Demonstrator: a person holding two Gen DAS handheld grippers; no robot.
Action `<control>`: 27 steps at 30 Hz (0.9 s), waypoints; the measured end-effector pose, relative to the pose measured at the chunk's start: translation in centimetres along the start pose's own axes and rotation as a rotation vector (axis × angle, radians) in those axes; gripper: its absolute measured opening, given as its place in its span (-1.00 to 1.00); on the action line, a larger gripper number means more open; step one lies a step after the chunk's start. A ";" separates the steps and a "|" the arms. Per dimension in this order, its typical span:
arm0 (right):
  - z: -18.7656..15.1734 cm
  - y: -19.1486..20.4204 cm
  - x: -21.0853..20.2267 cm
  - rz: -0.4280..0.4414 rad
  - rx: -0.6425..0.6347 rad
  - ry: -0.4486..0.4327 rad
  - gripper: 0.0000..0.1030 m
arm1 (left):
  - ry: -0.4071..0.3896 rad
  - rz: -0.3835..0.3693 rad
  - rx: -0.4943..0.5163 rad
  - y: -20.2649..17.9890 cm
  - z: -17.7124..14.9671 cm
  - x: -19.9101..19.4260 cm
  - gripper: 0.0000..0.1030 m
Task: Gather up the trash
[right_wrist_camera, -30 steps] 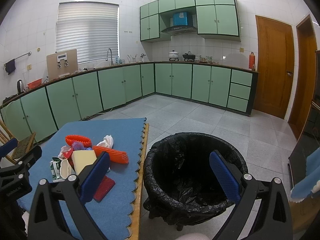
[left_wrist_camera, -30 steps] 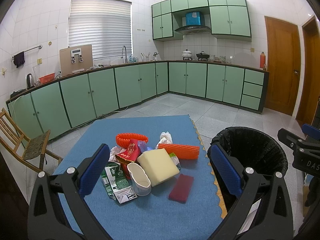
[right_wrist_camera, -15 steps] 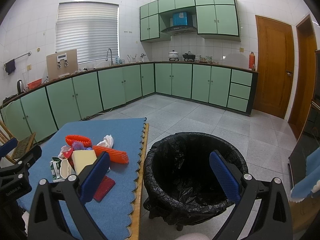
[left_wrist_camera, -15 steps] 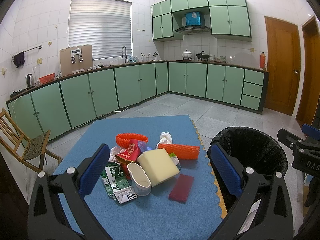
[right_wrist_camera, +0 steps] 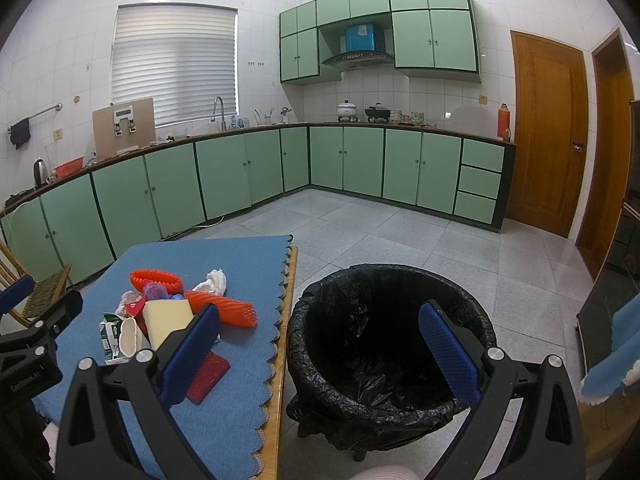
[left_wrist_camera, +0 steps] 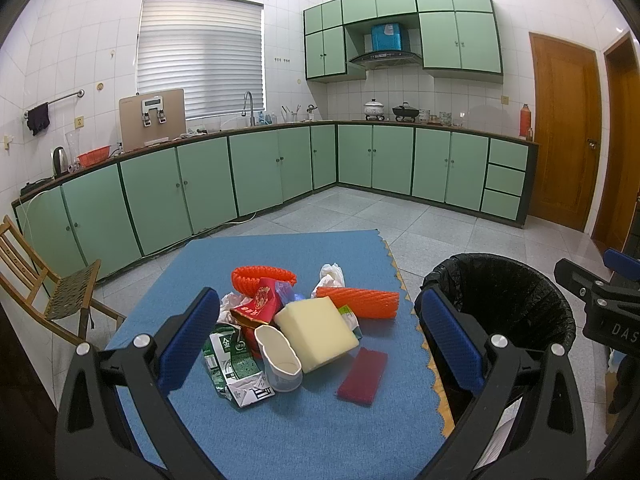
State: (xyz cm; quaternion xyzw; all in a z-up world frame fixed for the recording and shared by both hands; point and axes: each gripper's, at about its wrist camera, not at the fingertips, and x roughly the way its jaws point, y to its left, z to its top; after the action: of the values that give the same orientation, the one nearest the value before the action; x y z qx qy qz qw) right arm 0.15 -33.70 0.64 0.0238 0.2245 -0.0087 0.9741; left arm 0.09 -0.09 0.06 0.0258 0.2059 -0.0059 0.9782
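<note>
Blue matting covers the table (left_wrist_camera: 320, 420), where a heap of trash sits mid-surface: a green-and-white carton (left_wrist_camera: 230, 364), a white cup (left_wrist_camera: 280, 360), a pale foam block (left_wrist_camera: 316, 328), an orange mesh sleeve (left_wrist_camera: 360, 302) and a dark red pad (left_wrist_camera: 363, 376). Above the heap, the left gripper (left_wrist_camera: 320, 344) hangs with fingers spread wide, empty. Just right of the table stands a black-lined bin (right_wrist_camera: 384, 344), the right gripper (right_wrist_camera: 320, 352) over it, fingers likewise apart.
</note>
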 end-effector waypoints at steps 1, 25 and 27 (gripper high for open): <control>0.0 0.1 0.0 -0.001 -0.001 0.000 0.88 | 0.000 0.000 0.000 0.0 0.0 0.0 0.90; 0.0 0.3 -0.3 -0.003 -0.003 -0.005 0.88 | 0.000 0.000 -0.002 0.2 0.1 -0.2 0.90; -0.1 0.2 -0.3 -0.001 -0.003 -0.002 0.88 | 0.000 0.000 -0.003 0.2 0.1 -0.2 0.90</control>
State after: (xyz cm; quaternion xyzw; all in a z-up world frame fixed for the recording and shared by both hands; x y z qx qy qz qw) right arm -0.14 -33.45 0.73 0.0223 0.2234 -0.0090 0.9744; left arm -0.06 0.10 0.29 0.0245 0.2059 -0.0057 0.9782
